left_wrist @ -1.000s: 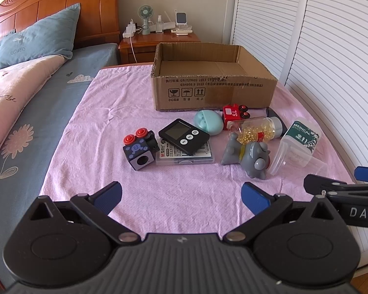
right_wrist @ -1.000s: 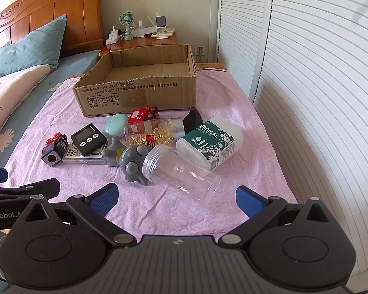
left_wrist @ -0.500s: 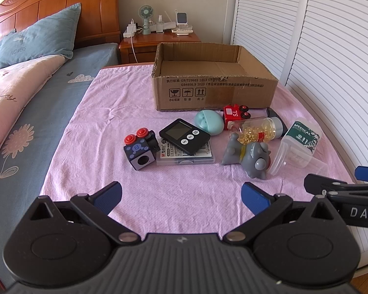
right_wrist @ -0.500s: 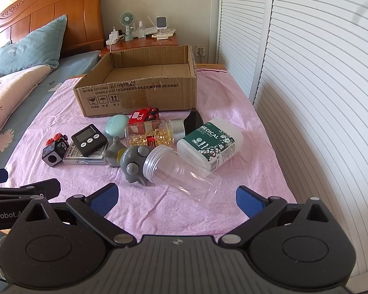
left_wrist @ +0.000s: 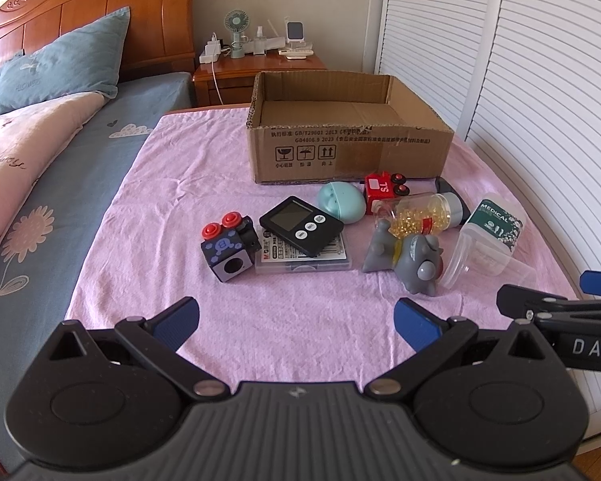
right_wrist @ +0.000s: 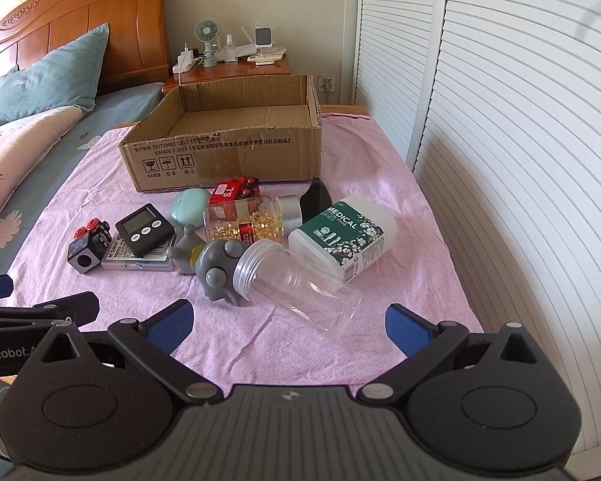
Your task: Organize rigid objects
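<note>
Cardboard box (right_wrist: 236,148) appears empty; nothing stowed yet. All items, including clear jar (right_wrist: 296,280), timer (left_wrist: 300,226) and toy cube (left_wrist: 230,248), lie on the worktop before the box. Left tongs (left_wrist: 296,316) and right tongs (right_wrist: 286,320) both spread, holding nothing.

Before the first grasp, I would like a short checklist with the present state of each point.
1. Left gripper open, holding nothing: ok.
2. Right gripper open, holding nothing: ok.
3. Cardboard box open on top, nothing seen inside: ok.
4. Clear jar lies on its side nearest the right gripper, top side uncovered: ok.
5. Jar free of neighbours: not ok, its mouth is against the grey toy.
6. Timer flat on the cloth: not ok, it rests on the flat case.
</note>
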A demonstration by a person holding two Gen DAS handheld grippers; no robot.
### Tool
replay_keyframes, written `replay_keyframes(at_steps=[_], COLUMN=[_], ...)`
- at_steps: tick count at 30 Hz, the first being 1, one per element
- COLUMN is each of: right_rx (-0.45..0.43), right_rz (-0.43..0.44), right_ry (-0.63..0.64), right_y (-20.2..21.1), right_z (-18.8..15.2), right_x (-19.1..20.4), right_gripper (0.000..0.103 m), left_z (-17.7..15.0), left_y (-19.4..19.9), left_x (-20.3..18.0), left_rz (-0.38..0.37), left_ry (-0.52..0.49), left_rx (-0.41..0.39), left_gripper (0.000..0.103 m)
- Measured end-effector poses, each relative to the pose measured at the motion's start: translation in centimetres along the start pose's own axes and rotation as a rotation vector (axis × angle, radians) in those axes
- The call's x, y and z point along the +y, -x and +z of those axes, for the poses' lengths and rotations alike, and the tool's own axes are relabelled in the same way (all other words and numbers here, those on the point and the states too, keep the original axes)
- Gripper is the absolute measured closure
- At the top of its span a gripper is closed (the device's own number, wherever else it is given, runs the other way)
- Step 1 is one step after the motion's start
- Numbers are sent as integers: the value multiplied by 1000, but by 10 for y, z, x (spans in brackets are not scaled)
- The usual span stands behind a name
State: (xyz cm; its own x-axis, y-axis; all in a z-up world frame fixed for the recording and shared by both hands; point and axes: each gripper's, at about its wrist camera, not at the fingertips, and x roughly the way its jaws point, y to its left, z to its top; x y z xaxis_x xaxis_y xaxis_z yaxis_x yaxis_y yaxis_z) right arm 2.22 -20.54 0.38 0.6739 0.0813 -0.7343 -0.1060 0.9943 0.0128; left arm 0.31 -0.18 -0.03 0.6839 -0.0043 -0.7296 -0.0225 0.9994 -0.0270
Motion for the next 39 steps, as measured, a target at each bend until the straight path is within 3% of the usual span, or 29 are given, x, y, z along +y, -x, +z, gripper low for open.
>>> replay_keyframes(at_steps=[16,25,31,39], right_rx=[18,-8,-17,5], right_rz=[-12,-69,-100,-152], right_ry=[-9,32,54,80], right_y=[-19,-41,-67,-91], right_z=[4,24,40,37], right_x=[-4,3,14,28], right_gripper=[0,0,0,0], left_z=[2,5,6,5], left_y=[-14,-30,-41,-51], left_x=[6,26,45,59], left_rz=[-16,-54,-30,-39], left_ry=[-8,8,14,36], left_rx=[-2,12,16,45], left_gripper=[1,1,1,1])
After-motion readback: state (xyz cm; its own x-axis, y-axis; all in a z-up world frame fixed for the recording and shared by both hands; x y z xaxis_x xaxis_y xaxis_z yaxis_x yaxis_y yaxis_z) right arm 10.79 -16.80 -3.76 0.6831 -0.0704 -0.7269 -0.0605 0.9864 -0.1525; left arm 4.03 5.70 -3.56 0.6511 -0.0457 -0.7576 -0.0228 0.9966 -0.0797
